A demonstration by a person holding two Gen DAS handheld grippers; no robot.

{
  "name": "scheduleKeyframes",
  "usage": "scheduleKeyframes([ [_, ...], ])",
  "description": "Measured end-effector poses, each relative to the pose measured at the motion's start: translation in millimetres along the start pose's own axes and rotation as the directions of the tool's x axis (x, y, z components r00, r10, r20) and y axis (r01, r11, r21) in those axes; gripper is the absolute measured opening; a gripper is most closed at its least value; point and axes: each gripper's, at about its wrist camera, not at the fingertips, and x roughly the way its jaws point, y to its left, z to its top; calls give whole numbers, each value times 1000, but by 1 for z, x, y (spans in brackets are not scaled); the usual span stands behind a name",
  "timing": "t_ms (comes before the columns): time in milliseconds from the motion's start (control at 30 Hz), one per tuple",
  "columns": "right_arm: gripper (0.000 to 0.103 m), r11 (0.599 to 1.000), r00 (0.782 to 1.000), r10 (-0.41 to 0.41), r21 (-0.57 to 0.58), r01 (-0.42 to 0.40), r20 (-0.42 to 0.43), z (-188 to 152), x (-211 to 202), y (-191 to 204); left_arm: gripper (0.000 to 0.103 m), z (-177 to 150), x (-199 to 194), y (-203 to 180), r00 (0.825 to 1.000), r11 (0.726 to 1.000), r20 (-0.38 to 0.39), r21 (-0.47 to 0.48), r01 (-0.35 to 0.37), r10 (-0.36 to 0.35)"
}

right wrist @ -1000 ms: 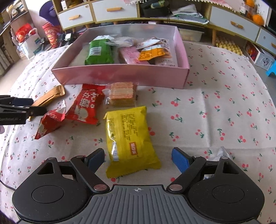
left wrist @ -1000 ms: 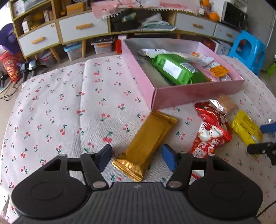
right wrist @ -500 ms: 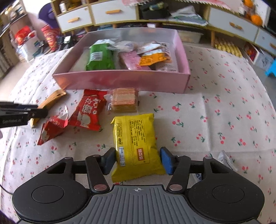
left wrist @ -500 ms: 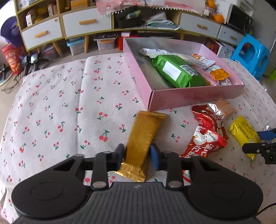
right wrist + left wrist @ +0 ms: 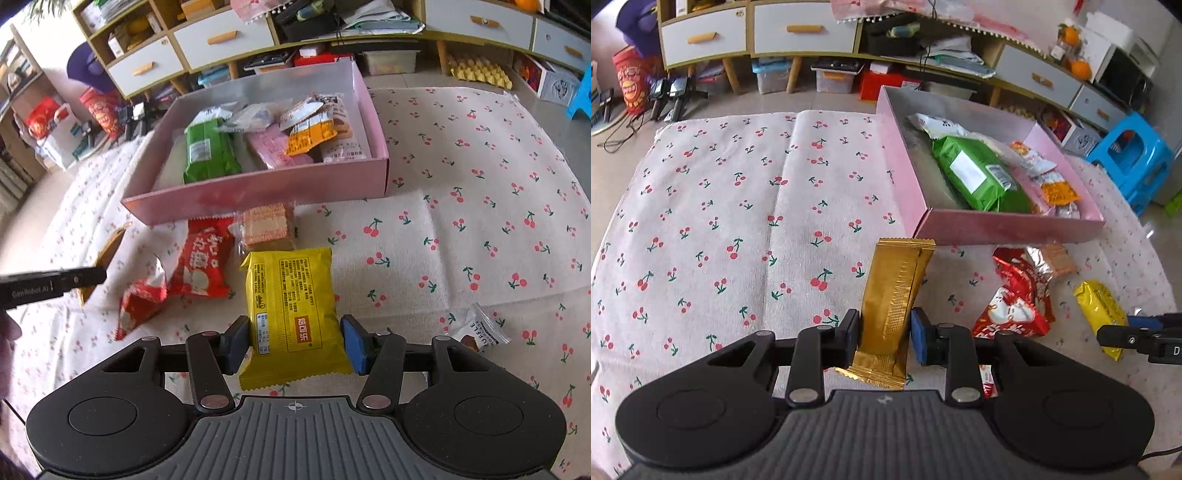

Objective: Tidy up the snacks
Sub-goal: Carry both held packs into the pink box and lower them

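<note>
On the cherry cloth [image 5: 746, 206] I've got the left gripper [image 5: 882, 332] pinching the gold bar [image 5: 894, 299] low and the right gripper [image 5: 291, 341] clamped across the yellow pack [image 5: 291, 306], both light, crinkly and probably slippery.

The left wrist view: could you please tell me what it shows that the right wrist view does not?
Only the left wrist view shows the left tongs shut on the gold bar and the blue stool. Only the right wrist view shows the right tongs gripping the yellow packet and a small truffle packet. Both show the pink box, the green packet inside it and the red packet.
</note>
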Motion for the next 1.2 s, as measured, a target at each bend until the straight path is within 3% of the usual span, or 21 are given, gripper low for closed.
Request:
scheduleKeyframes([
  [200,52,997,999,41,72,-42,15,8,-9,-9,27,4,-8,4,1000,997,7,-72,14,-14],
  [667,52,977,992,78,192,-97,103,35,-17,-20,27,24,-17,-7,990,984,131,-165,73,-51],
  [1000,52,960,965,79,242,-141,250,62,-14,-25,27,38,-4,-28,969,979,242,-177,97,-52],
  [1200,52,963,944,67,228,-147,324,75,-2,-26,27,43,11,-41,944,982,329,-164,92,-33],
])
